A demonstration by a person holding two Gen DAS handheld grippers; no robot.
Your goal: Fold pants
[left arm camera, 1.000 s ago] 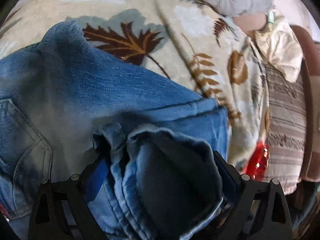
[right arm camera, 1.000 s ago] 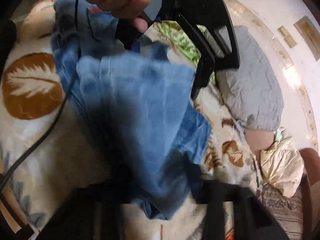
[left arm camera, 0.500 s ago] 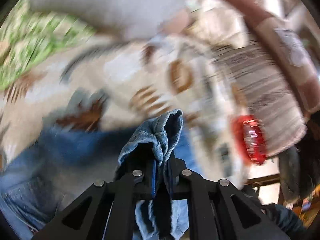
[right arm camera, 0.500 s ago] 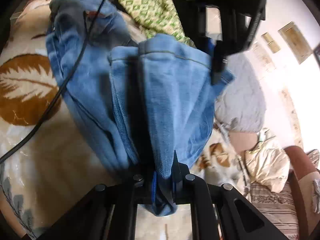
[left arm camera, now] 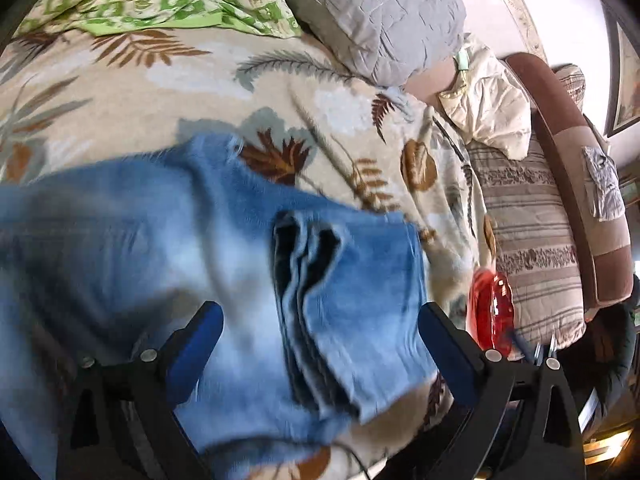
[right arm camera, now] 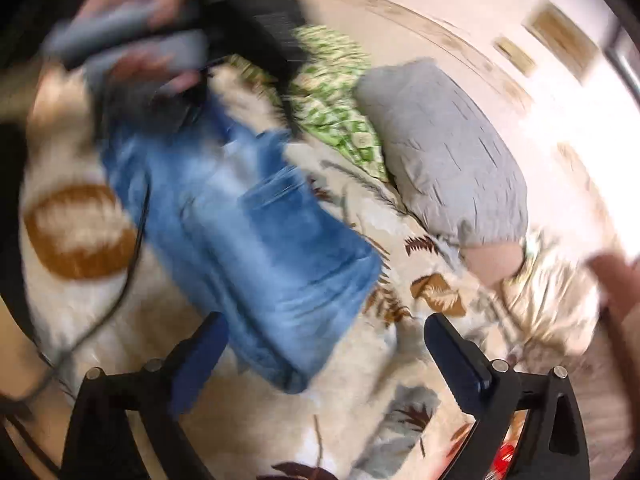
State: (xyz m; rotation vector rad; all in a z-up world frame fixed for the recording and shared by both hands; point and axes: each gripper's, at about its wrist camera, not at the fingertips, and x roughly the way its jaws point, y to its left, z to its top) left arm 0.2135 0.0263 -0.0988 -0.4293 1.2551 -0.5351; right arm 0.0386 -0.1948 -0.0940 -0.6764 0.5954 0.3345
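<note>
Now both my grippers, left [left arm camera: 320,336] and right [right arm camera: 326,348], are opening, empty; the jeans [left arm camera: 200,260] lie below, nearer my left.

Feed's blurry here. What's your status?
Left gripper and right gripper opening, nothing between pads. Jeans folded on bedspread. Nothing in the way.
</note>
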